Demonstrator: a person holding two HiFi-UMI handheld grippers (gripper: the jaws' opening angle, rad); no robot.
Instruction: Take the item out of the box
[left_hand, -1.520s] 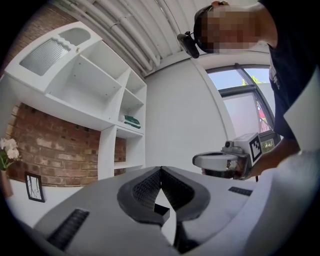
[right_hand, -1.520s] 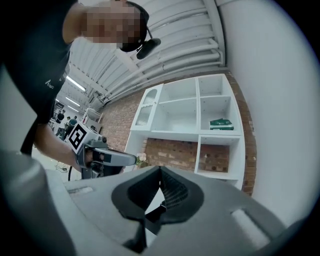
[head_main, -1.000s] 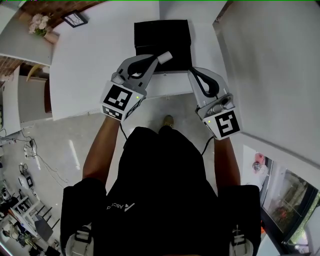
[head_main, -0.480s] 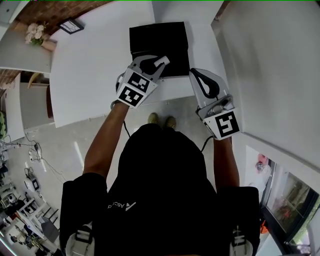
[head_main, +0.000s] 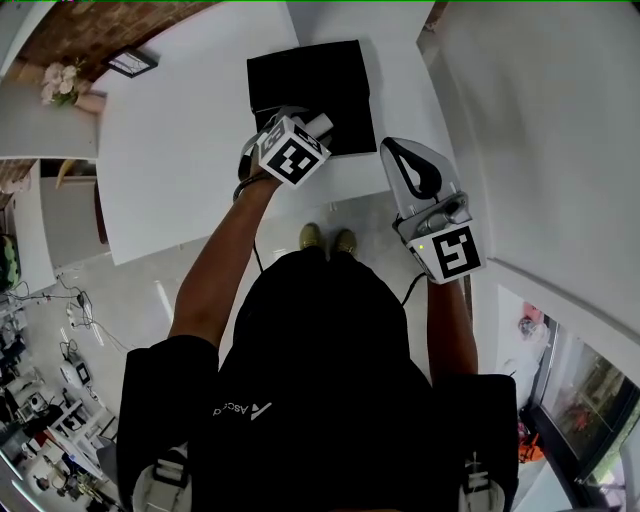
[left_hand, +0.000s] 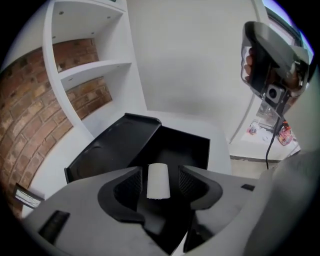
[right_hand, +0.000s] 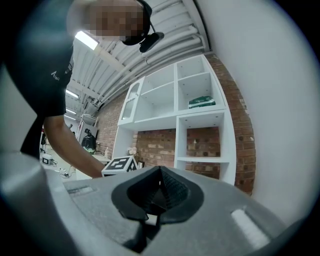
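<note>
A black box (head_main: 312, 80) lies open on the white table (head_main: 180, 130); in the left gripper view its lid (left_hand: 112, 145) is folded out to the left of the dark inside (left_hand: 187, 147). My left gripper (head_main: 322, 124) hangs over the box's near edge. Its jaws are opening, and a small white cylinder (left_hand: 158, 182) stands between them with a gap on each side. The ribbed pads (left_hand: 134, 183) do not press on it. My right gripper (head_main: 402, 150) is shut and empty at the table's front right, beside the box; in its own view the jaws (right_hand: 159, 186) meet.
White shelves (left_hand: 80, 75) against a brick wall (left_hand: 25, 125) stand left of the table. A white wall (head_main: 540, 130) runs along the right. The table's front edge (head_main: 330, 195) is just before my feet (head_main: 328, 240). My right gripper's body (left_hand: 272, 60) hangs at the upper right.
My left gripper moved forward over the box and rolled, its marker cube now on top. Its jaws went from shut on the white cylinder to spread apart. The right gripper stayed put.
</note>
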